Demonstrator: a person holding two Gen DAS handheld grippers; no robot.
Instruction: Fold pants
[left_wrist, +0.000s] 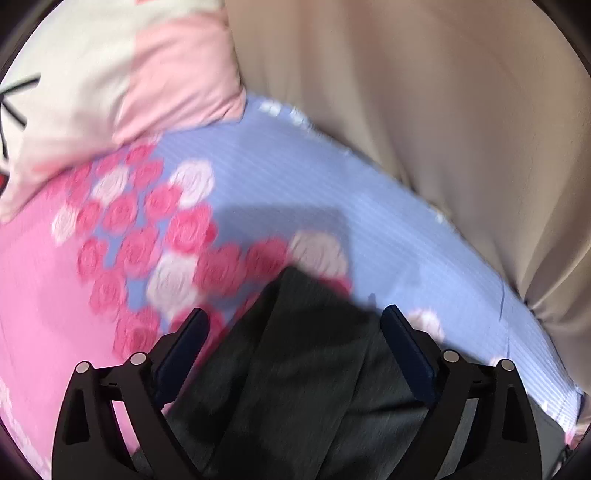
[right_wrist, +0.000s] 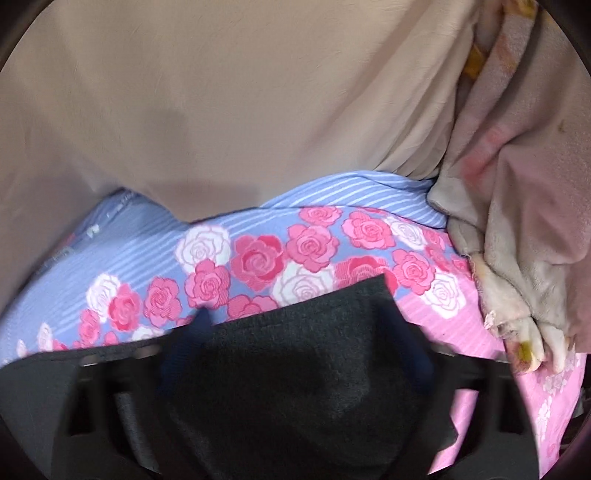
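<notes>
The dark grey pants (left_wrist: 303, 369) lie on a bed sheet with pink roses (left_wrist: 177, 236). In the left wrist view my left gripper (left_wrist: 295, 317) is open, its two fingers standing wide apart on either side of the cloth. In the right wrist view the pants (right_wrist: 306, 369) drape over my right gripper (right_wrist: 295, 325) and cover most of it. Only the left fingertip (right_wrist: 203, 321) shows as a blur, so its state is hidden. The view is motion-blurred.
A beige curtain or sheet (right_wrist: 229, 110) hangs behind the bed. A pink and white pillow (left_wrist: 122, 74) lies at the far left. A crumpled pink and cream blanket (right_wrist: 517, 221) is heaped at the right.
</notes>
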